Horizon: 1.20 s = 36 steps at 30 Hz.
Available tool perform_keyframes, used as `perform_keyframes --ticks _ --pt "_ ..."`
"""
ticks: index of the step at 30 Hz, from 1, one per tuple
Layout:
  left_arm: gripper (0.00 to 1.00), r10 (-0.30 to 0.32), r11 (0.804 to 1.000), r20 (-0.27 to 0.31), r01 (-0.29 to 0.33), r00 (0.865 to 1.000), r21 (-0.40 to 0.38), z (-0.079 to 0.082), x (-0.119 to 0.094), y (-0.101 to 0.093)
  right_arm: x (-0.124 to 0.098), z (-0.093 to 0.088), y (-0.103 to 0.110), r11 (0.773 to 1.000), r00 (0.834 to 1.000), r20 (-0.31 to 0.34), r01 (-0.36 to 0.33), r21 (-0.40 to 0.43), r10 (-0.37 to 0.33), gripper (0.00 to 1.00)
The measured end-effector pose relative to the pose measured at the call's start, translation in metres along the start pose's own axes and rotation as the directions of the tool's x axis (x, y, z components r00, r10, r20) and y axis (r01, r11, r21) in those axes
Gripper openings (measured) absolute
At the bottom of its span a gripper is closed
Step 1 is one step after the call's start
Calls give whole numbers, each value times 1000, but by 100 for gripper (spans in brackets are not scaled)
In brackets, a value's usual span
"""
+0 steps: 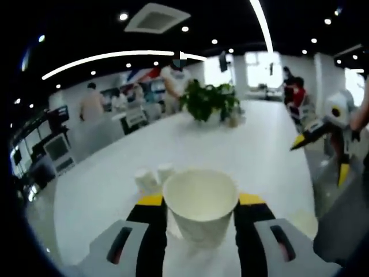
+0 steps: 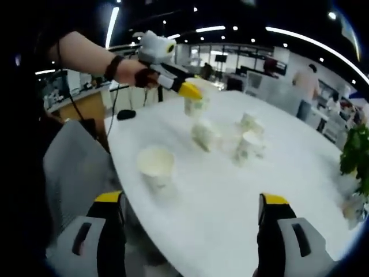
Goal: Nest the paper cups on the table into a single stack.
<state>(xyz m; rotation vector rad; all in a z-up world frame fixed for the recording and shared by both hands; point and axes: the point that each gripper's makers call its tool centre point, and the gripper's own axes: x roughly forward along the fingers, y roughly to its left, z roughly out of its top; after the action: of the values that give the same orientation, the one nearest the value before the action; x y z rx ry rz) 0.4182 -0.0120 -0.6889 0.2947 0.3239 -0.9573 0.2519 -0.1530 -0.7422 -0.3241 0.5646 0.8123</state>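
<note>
Left gripper (image 1: 200, 214): jaws closed in on a white paper cup (image 1: 200, 203), one yellow-tipped jaw on each flank, mouth up and open toward the camera; the right gripper view shows the same cup (image 2: 194, 105) carried above the far side of the table (image 2: 230, 196). Right gripper (image 2: 193, 222): jaws spread wide, nothing between them, hanging over the near table edge. Nearest loose cup (image 2: 156, 164) stands upright close to that edge; likely risk here is a nudge from the open jaws sending it off the table. Further in, a tipped cup (image 2: 203, 135) and a small cluster of cups (image 2: 249, 138) stand close together, some apparently upside down; blur hides exact poses. Thin paper walls could crush under a hard pinch, and a deformed rim would probably jam when nested. Beyond, a potted plant (image 1: 209, 101).
</note>
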Motion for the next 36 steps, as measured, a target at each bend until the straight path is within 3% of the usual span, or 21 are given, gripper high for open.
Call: perform_keyframes --ticks 8,16,27,36 --pt "44 5 1000 21 -4 1000 -10 4 1 -1 -7 -16 -3 1000 1000 -25 10 18 -9 93" --pt "44 9 1000 39 -10 999 18 17 -10 -2 -2 -12 3 1000 1000 -7 8 28 -8 93" --pt "44 20 1000 95 -22 995 21 47 -28 -10 5 -6 -1 999 1000 16 -1 39 1 93" --pt "43 6 999 132 -12 991 38 69 -42 -31 9 -5 0 998 1000 29 -14 58 12 93"
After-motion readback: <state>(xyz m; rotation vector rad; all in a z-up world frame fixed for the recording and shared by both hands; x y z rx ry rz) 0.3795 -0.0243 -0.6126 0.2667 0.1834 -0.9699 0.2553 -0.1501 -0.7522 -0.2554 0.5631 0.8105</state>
